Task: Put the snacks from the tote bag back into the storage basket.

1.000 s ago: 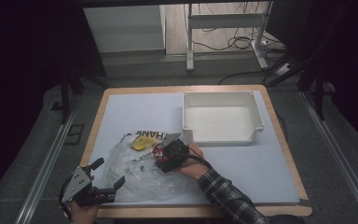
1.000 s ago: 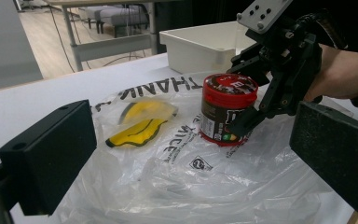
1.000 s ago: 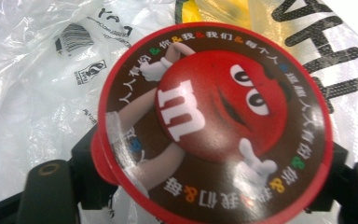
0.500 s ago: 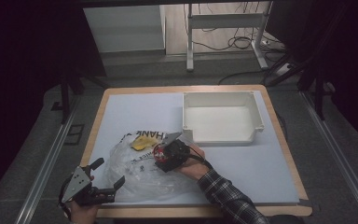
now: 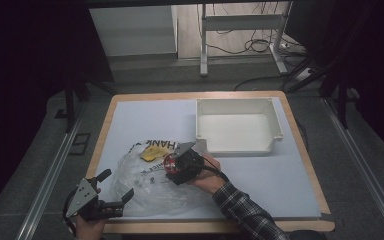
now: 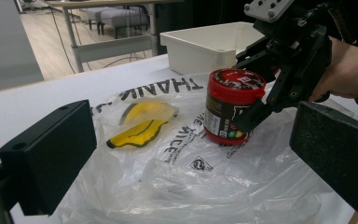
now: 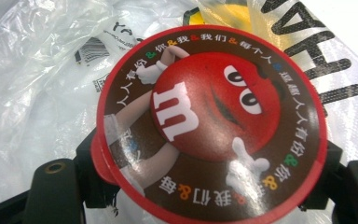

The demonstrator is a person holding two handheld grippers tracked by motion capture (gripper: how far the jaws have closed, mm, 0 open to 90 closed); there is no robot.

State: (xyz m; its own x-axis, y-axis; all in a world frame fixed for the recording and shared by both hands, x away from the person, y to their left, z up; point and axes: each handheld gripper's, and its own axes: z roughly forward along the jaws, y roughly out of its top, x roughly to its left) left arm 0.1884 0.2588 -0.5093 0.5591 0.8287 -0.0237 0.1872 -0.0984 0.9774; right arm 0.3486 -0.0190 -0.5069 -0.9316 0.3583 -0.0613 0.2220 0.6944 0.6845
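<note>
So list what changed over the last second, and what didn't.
The right tool finished closing its jaws on the red-lidded candy jar, which stands on the plastic bag. Unchanged: the left tool hovers open at the bag's near edge; the yellow item and white bin stay put.

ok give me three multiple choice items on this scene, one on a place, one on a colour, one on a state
1. Where does the jar stand?
A. in the white bin
B. on the plastic bag
C. on the floor

2. What colour is the jar's lid?
A. red
B. green
C. white

3. How is the right gripper?
A. open above the jar
B. lying on the table
C. shut on the jar

Answers: 1 B, the plastic bag lies under it; 2 A, its rim and face are red; 3 C, its jaws press the jar's sides.
</note>
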